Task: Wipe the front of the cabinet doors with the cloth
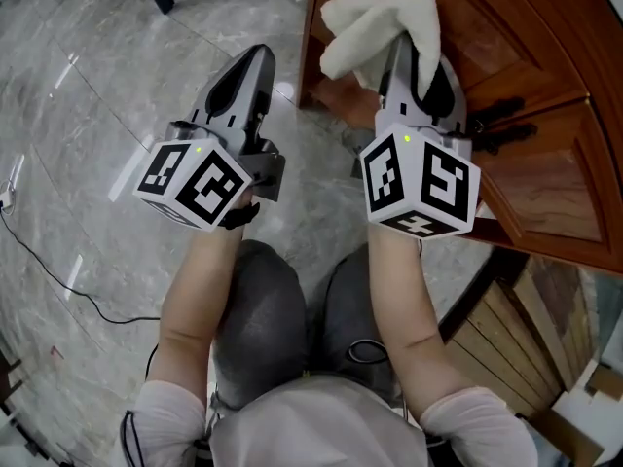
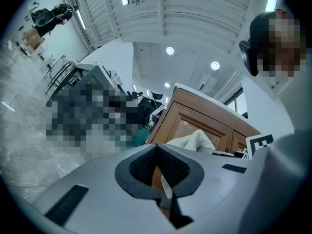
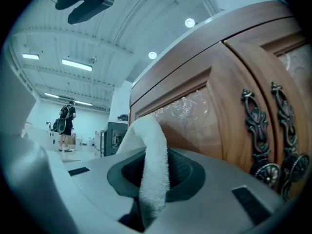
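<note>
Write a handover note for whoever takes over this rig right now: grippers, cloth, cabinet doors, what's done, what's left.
Left gripper: jaws together, empty, held over the grey marble floor beside the cabinet.
Right gripper: shut on the white terry cloth, which bunches ahead of the jaws.
Brown wooden cabinet doors with dark ornate metal handles: directly ahead of the right gripper. The cloth is up by the door left of the handles; contact unclear.
Done: cloth is gripped and at the doors. No wiped area can be made out.
Left: wipe both door fronts.
</note>
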A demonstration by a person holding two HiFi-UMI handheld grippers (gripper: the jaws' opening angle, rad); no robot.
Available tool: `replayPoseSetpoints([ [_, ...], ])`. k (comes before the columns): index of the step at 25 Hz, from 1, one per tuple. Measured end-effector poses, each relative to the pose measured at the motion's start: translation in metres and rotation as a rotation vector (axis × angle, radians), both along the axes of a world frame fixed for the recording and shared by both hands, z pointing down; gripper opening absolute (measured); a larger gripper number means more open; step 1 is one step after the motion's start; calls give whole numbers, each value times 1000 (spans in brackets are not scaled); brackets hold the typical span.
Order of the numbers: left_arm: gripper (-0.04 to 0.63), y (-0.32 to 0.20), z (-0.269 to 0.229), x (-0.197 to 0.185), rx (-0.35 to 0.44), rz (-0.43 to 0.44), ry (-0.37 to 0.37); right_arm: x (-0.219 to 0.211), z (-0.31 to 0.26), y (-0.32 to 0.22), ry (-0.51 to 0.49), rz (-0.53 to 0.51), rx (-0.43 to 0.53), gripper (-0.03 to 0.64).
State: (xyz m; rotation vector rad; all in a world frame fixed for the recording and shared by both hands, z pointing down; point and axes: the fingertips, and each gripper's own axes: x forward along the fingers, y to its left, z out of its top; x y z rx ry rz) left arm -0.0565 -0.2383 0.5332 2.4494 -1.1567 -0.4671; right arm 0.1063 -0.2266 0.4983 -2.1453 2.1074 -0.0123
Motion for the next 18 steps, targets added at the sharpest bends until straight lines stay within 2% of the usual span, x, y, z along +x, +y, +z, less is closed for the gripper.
replayPoseSetpoints([
  [11,17,2,5,7,-8,22,19,22,2,28,-66,78,21,81],
  [18,17,4,6,12,-8,34,25,21,-1,39,-67,79,40,81],
])
